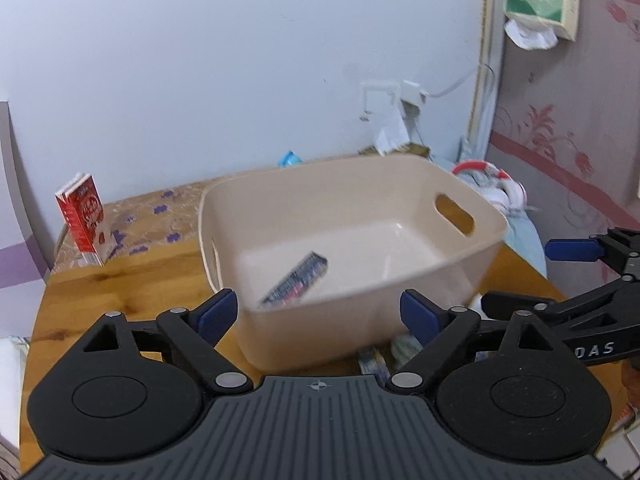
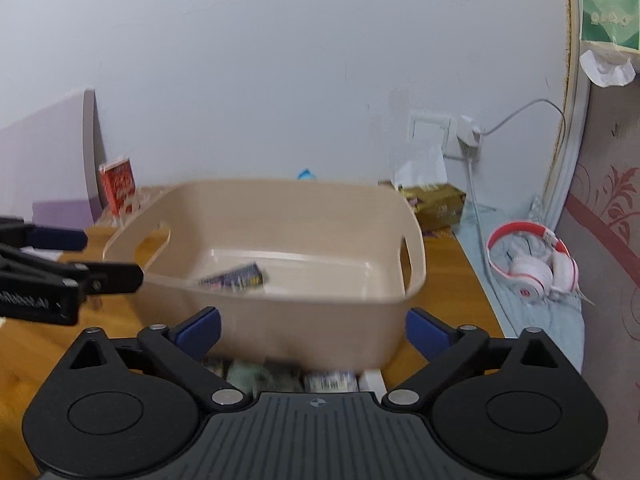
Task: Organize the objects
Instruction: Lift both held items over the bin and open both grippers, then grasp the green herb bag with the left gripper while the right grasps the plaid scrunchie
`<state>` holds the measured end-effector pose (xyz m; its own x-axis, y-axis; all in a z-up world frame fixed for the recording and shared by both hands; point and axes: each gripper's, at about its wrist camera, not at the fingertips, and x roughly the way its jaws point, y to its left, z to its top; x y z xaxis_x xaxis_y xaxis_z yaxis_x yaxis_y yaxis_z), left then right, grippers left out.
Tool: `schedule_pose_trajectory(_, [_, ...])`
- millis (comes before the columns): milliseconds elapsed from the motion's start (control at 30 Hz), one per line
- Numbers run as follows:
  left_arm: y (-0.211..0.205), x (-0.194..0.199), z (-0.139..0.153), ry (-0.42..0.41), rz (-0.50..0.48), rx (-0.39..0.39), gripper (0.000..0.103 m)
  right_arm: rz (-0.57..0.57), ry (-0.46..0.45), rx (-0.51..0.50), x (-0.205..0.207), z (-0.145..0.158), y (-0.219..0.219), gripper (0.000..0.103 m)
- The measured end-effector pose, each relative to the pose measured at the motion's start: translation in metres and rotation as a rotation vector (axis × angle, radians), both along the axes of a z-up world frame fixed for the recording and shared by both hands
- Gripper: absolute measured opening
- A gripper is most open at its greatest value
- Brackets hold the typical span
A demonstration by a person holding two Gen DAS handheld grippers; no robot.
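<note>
Beige plastic bin (image 1: 400, 184) with two cut-out handles sits on the wooden desk (image 1: 132, 280), serving as the collecting place for loose items. One dark, flat packet (image 1: 296, 284) lies slanted on the bin's floor, blurred, apparently just dropped in. The left gripper (image 1: 318, 314) faces the bin's near wall with its blue-padded fingers (image 1: 218, 314) spread wide and nothing between them. The right gripper (image 2: 312, 330) does the same from the other side, fingers wide apart and empty; each gripper shows at the edge of the other's view. Beside the bin's near wall, low on the desk, lie a few more small printed packets (image 2: 328, 380), too blurred to count exactly, likely next to be gathered. Farther off stand one red carton (image 1: 82, 218) upright by the wall and one gold box (image 2: 436, 204) behind the bin. One pair of red and white headphones (image 2: 532, 264) rests on a pale blue cloth to the right
</note>
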<state>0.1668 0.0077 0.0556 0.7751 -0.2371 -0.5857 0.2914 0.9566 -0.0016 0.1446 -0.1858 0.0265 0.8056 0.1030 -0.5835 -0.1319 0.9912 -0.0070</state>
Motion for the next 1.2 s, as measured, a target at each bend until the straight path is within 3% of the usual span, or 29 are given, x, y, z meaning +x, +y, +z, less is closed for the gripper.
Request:
schedule_pose_trajectory(200, [-0.009,-0.018,-0.032,0.082,-0.032,0.028,0.091,-0.004,0.075,-0.053,-0.022,-0.029,0.0,0.103])
schedule_pose_trajectory(433, [-0.017,-0.036,-0.062,0.144,-0.117,0.063,0.091,-0.01,0.135,-0.181,-0.038,-0.058,0.005,0.103])
schedule_pose_trajectory(633, [-0.021,-0.045,-0.078,0.178,-0.161,0.081,0.091,0.025,0.166,-0.091,-0.043,-0.071,0.0,0.103])
schedule_pose_trajectory(1000, [-0.024,-0.026,-0.097,0.212,-0.157,0.038,0.09,0.051,0.126,-0.09,-0.03,-0.081,0.001,0.101])
schedule_pose_trajectory(1200, [-0.016,-0.012,-0.101,0.231,-0.128,0.018,0.076,0.101,0.122,-0.07,-0.012,-0.087,0.007,0.095])
